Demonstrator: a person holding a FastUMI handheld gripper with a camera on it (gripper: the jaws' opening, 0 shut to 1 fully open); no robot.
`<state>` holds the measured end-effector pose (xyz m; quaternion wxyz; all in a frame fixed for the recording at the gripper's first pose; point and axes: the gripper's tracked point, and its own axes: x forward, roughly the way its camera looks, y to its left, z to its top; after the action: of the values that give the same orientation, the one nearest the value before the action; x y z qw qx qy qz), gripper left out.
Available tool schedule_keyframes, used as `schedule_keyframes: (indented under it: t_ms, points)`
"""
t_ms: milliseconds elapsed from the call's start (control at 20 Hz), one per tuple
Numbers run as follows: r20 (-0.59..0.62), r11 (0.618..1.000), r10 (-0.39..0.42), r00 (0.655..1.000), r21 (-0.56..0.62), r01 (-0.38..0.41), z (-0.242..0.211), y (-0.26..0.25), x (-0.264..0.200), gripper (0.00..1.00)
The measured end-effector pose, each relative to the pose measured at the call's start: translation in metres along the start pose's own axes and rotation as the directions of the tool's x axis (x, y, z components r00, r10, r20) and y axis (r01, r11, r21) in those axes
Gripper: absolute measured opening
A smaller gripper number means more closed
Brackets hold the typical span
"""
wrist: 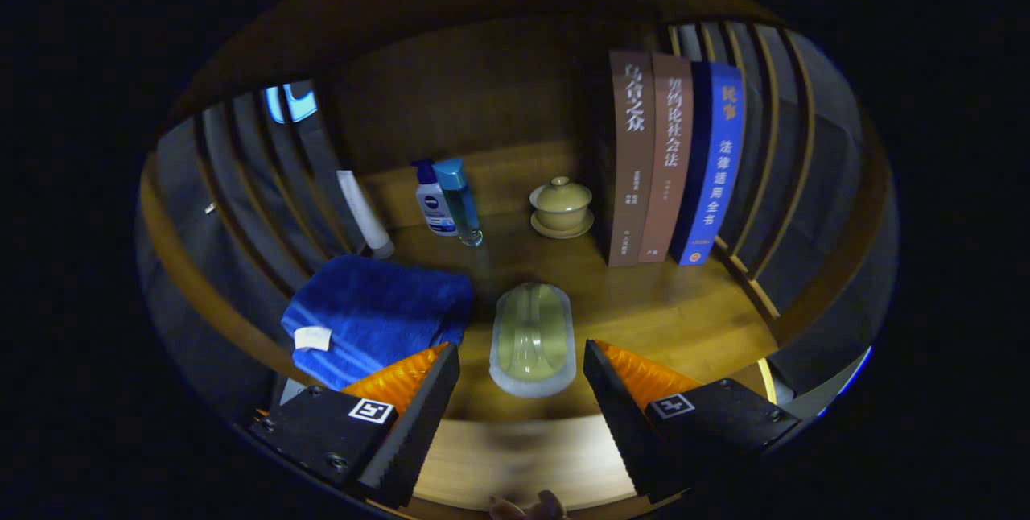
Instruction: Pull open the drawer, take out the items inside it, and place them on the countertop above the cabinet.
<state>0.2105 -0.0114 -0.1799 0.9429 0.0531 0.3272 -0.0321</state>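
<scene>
A: Where is the gripper (pixel 521 375) sitting; is it holding anything?

B: Its fingers are standing wide apart and gripping nothing; between them, just ahead, a pale green soap dish (pixel 533 340) is lying on the wooden counter (pixel 676 319); I am judging it an item already out of the drawer, though the drawer itself I cannot place.

A: What is lying around it?

B: Just beside the left finger a folded blue towel (pixel 374 315) is resting; beyond it a white tube (pixel 364 214) is leaning, with two bottles (pixel 447 200) side by side; a lidded cup (pixel 561 206) on its saucer is sitting further back; three books (pixel 672 158) are standing upright to the right.

A: What could be going wrong from here?

B: Drawing back carelessly, a finger could be catching the dish or dragging the towel; swinging wide could be tipping the bottles or the books.

A: The count?

B: One dish; one towel; one tube; two bottles; one cup; three books.
</scene>
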Motion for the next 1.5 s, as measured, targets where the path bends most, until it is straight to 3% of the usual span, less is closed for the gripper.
schedule_keyframes:
  t_ms: [350,600,950,1500]
  points:
    - [0.263,0.996,0.083,0.961,-0.005,-0.085,-0.025,0.009,-0.127,0.99]
    - [0.359,0.996,0.085,0.930,-0.009,-0.087,-0.095,-0.002,-0.178,0.99]
    - [0.370,0.995,0.099,0.924,-0.008,-0.103,-0.201,-0.006,-0.176,0.99]
    - [0.347,0.998,0.056,0.936,-0.008,-0.057,-0.247,-0.019,-0.126,0.99]
